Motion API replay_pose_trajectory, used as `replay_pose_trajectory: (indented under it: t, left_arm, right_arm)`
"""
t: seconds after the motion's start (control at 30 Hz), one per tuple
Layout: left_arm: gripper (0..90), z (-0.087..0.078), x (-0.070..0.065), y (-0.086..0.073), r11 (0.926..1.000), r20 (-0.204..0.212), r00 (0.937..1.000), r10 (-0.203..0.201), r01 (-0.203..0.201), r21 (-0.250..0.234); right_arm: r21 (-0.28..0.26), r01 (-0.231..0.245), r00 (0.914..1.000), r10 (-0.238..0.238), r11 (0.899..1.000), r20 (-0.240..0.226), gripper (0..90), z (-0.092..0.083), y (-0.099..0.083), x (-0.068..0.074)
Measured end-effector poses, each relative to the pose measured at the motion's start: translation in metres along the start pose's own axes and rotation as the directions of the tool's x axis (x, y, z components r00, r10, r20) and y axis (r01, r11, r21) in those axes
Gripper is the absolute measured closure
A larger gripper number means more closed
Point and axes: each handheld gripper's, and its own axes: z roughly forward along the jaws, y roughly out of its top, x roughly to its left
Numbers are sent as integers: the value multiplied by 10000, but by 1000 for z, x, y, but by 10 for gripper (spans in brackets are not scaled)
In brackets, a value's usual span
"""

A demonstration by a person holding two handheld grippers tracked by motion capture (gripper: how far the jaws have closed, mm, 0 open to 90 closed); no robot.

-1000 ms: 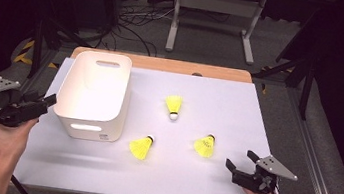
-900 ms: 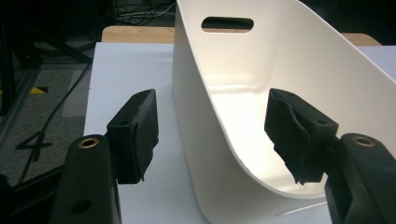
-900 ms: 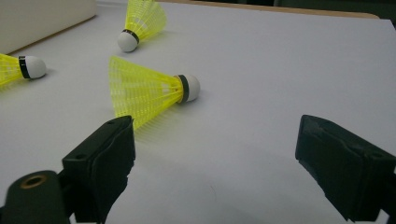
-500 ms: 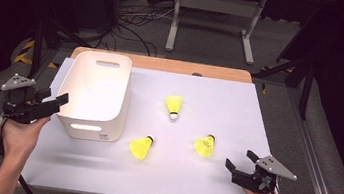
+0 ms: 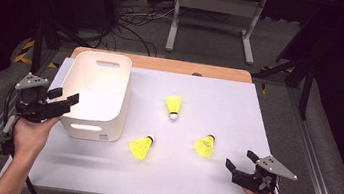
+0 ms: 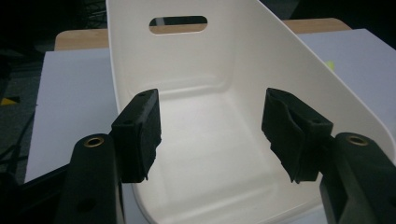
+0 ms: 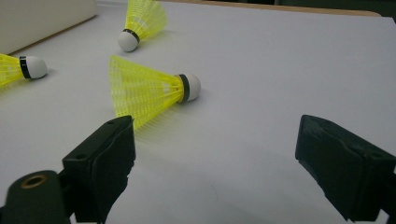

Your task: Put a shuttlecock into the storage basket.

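Since the earlier frame the left gripper (image 5: 64, 99), jaws wide and empty, is carried toward the white plastic bin (image 5: 95, 94) at three o'clock, whose rim is judged next to be gripped.

floor (image 5: 334, 148): grey carpet | metal table frame (image 5: 215, 4) behind | surroundings dark

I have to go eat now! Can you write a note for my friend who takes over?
Left tongs: open, holding nothing, at the white bin's left rim.
Right tongs: open, holding nothing, near the right birdie.
All three birdies lie on the white mat: also the middle one and the front one by the bin.
Done: nothing, the bin looks bare.
Left: probably all three into the bin.
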Motion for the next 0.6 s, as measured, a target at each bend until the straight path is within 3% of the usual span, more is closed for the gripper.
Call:
replay_pose_trajectory:
  t: [0.6]
  left_arm:
    - [389,10,-21,6,10000,715,9974,36,-37,19]
  right_arm:
    - [23,-12,10000,12,10000,-22,129,0,0,0]
